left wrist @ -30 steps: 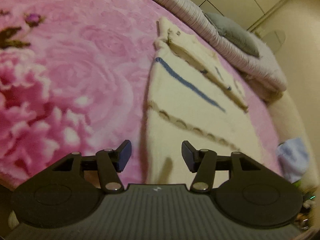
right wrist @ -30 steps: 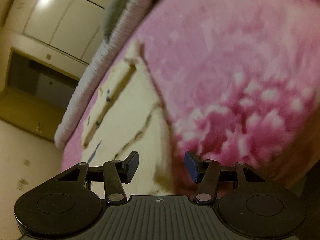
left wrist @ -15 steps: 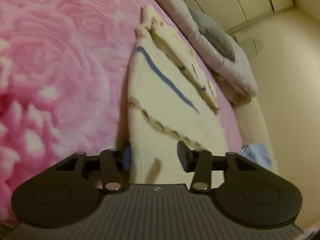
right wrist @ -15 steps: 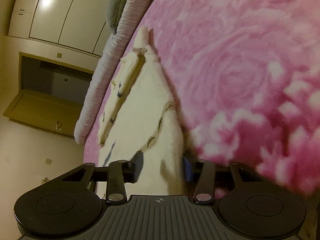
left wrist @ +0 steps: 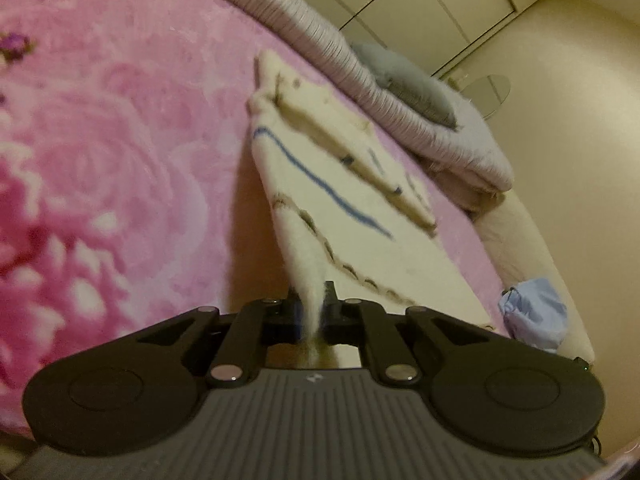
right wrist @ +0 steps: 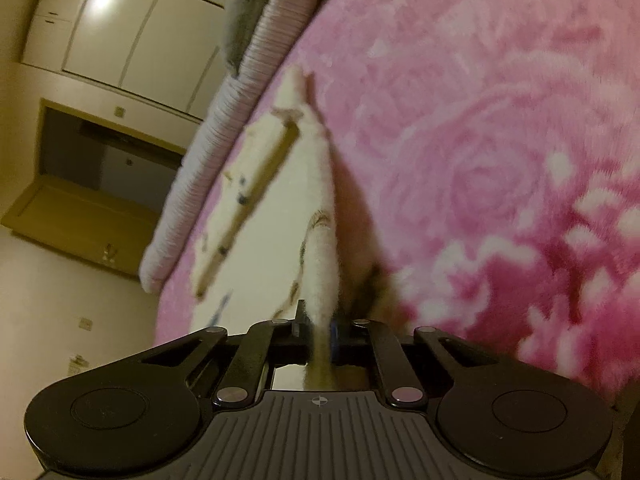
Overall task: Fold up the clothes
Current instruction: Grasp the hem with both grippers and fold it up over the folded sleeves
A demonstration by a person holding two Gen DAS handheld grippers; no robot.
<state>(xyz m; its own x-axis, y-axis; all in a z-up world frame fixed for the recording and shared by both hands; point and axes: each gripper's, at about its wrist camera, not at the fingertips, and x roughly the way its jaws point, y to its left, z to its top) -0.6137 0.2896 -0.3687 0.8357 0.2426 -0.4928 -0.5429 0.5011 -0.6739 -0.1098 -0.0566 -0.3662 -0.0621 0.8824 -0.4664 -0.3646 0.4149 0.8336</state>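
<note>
A cream fleece garment [left wrist: 344, 196] with a blue stripe and brown trim lies on a pink rose-patterned blanket [left wrist: 112, 152]. My left gripper [left wrist: 313, 312] is shut on the garment's near edge, and the fabric rises in a pinched ridge from the jaws. In the right wrist view the same cream garment [right wrist: 276, 208] stretches away from my right gripper [right wrist: 320, 332], which is shut on another part of the near edge. The cloth there stands up as a narrow fold between the pads.
A rolled lilac quilt [left wrist: 360, 68] with a grey pillow [left wrist: 404, 80] lines the far side of the blanket. A pale blue bundle [left wrist: 534, 316] sits at the bed's right edge. Wardrobe doors [right wrist: 132, 28] and a dark doorway [right wrist: 112, 160] stand beyond the bed.
Both grippers went from open to shut, each pinching the garment's near edge. The edge now lifts off the blanket into a ridge at each gripper.
</note>
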